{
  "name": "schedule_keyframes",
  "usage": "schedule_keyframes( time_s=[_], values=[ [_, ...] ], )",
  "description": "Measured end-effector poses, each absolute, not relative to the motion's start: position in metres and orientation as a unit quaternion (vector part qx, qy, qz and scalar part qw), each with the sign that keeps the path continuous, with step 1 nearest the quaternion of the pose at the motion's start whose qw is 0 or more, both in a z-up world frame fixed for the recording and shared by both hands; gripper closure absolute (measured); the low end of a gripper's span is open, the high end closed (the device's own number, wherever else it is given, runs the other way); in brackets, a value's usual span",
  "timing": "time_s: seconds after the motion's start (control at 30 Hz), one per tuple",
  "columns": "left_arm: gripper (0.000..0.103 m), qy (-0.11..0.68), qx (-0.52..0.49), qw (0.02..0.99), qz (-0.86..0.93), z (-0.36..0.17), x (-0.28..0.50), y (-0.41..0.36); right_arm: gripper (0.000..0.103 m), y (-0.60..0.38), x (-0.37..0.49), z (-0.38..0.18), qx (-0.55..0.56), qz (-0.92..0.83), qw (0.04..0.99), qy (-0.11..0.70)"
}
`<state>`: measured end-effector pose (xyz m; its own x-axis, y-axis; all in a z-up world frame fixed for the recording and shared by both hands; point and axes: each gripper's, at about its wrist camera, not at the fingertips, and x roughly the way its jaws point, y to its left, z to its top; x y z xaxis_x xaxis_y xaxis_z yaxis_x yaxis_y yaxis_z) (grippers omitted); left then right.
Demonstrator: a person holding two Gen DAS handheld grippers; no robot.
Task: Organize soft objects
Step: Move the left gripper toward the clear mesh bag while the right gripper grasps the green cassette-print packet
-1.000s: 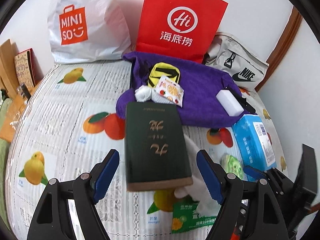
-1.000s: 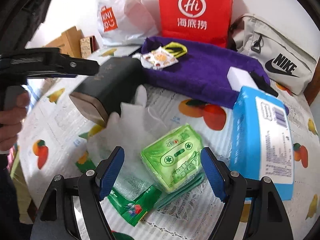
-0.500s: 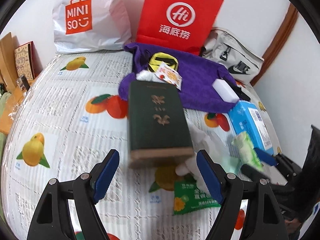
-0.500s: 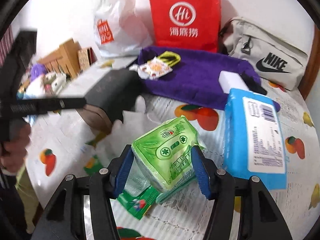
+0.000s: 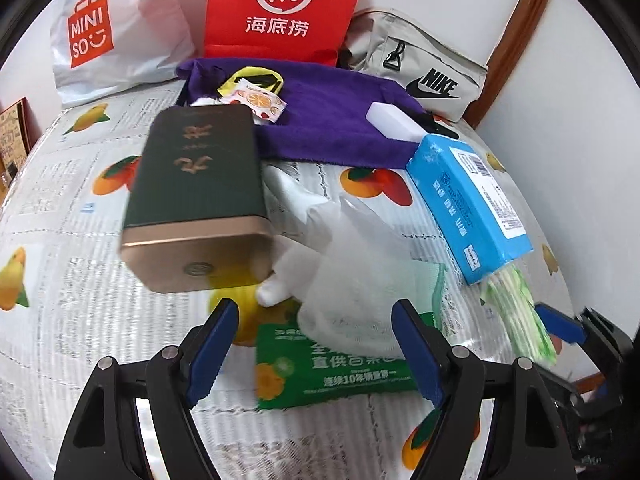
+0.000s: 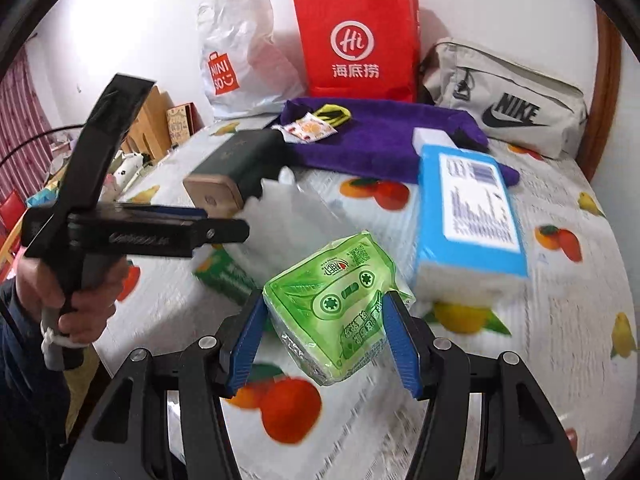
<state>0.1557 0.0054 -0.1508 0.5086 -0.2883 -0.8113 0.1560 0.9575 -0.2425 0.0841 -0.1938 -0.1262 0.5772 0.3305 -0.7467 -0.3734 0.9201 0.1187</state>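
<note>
Right tool (image 6: 326,334) clamped on green tissue pack (image 6: 334,308), lifted off the counter (image 6: 560,320). Left tool (image 5: 314,346), empty, is closing over white glove (image 5: 352,264). Next, likely: find the pack's spot.

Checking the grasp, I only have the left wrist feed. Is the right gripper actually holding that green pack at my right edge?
Observer: Yes. In the right wrist view both blue pads of the right gripper press the sides of the green tissue pack.
Operator: Is the pack off the table?
Observer: It looks lifted; the tablecloth shows beneath its lower edge.
Operator: Anything printed on the pack?
Observer: A cassette tape drawing on its face.
Operator: Who's holding my gripper?
Observer: A bare hand grips the handle of the left gripper; a dark sleeve shows below it.
</note>
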Motion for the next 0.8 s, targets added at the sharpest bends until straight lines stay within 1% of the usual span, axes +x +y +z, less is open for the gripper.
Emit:
schedule_keyframes(
  time_s=[0.03, 0.07, 0.1, 0.13, 0.2, 0.23, 0.27, 0.3, 0.4, 0.57, 0.8],
  values=[
    [0.030, 0.480, -0.068, 0.865, -0.128, -0.153, 0.156, 0.003, 0.045, -0.197, 0.081, -0.128, -0.025, 0.195, 0.888, 0.415],
    [0.035, 0.482, -0.068, 0.864, -0.127, -0.155, 0.157, 0.002, 0.045, -0.200, 0.079, -0.129, -0.024, 0.192, 0.888, 0.416],
    [0.044, 0.484, -0.068, 0.863, -0.127, -0.158, 0.158, 0.001, 0.045, -0.203, 0.077, -0.131, -0.023, 0.189, 0.889, 0.417],
    [0.049, 0.487, -0.070, 0.861, -0.127, -0.160, 0.159, 0.001, 0.045, -0.206, 0.076, -0.132, -0.021, 0.185, 0.889, 0.418],
    [0.069, 0.491, -0.070, 0.858, -0.132, -0.163, 0.160, -0.001, 0.045, -0.212, 0.075, -0.135, -0.016, 0.180, 0.889, 0.420],
    [0.075, 0.491, -0.068, 0.858, -0.133, -0.164, 0.159, -0.002, 0.045, -0.214, 0.074, -0.136, -0.014, 0.176, 0.890, 0.420],
    [0.086, 0.487, -0.066, 0.860, -0.135, -0.163, 0.157, -0.002, 0.045, -0.216, 0.074, -0.138, -0.012, 0.172, 0.890, 0.421],
    [0.091, 0.483, -0.065, 0.862, -0.137, -0.161, 0.155, -0.001, 0.045, -0.218, 0.074, -0.139, -0.011, 0.170, 0.890, 0.422],
    [0.093, 0.469, -0.064, 0.870, -0.139, -0.152, 0.145, 0.004, 0.045, -0.220, 0.072, -0.140, -0.009, 0.163, 0.892, 0.423],
    [0.093, 0.459, -0.059, 0.879, -0.117, -0.141, 0.125, 0.024, 0.045, -0.222, 0.068, -0.139, -0.009, 0.155, 0.895, 0.418],
    [0.093, 0.475, -0.069, 0.875, -0.064, -0.147, 0.092, 0.070, 0.045, -0.225, 0.063, -0.141, -0.011, 0.140, 0.896, 0.421]
  ],
)
